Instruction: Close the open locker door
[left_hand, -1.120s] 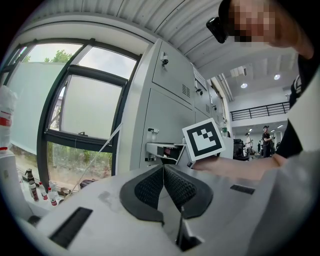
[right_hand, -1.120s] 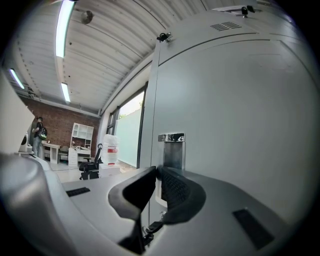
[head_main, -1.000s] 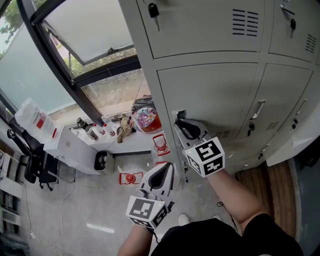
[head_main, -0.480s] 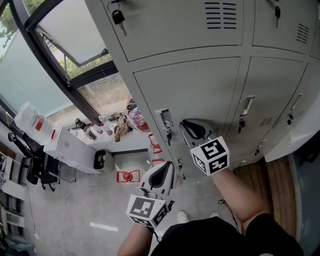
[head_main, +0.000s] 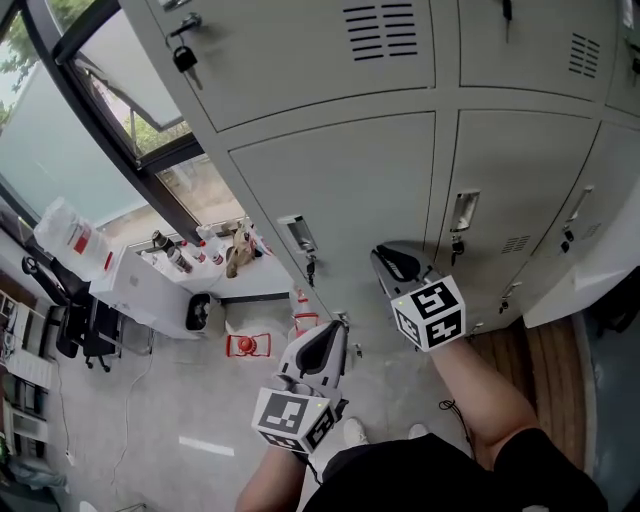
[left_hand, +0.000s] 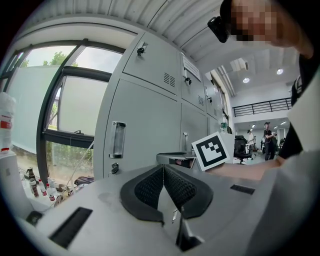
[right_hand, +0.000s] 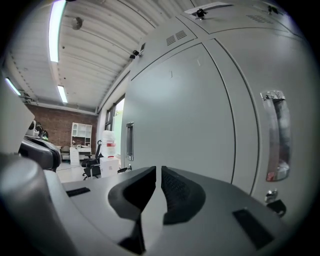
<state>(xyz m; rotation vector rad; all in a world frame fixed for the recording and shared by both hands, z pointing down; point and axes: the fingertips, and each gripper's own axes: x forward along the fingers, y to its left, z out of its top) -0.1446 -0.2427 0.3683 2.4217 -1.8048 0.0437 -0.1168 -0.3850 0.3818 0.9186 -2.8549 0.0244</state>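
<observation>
One person (left_hand: 268, 134) beyond the lockers (left_hand: 145, 125) shows only in left gripper view.

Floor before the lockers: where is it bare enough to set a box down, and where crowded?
Bare: the grey floor between the office chair and the left gripper. Crowded: the white cabinet, covered with bottles, and the black bin beside it.

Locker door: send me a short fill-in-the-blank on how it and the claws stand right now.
1. The right claw points at the locker door, which is painted ____.
2. A key hangs just below the door's ____.
3. The left claw hangs back from the door with ____ between its shut jaws.
Missing words: grey; handle; nothing.
</observation>
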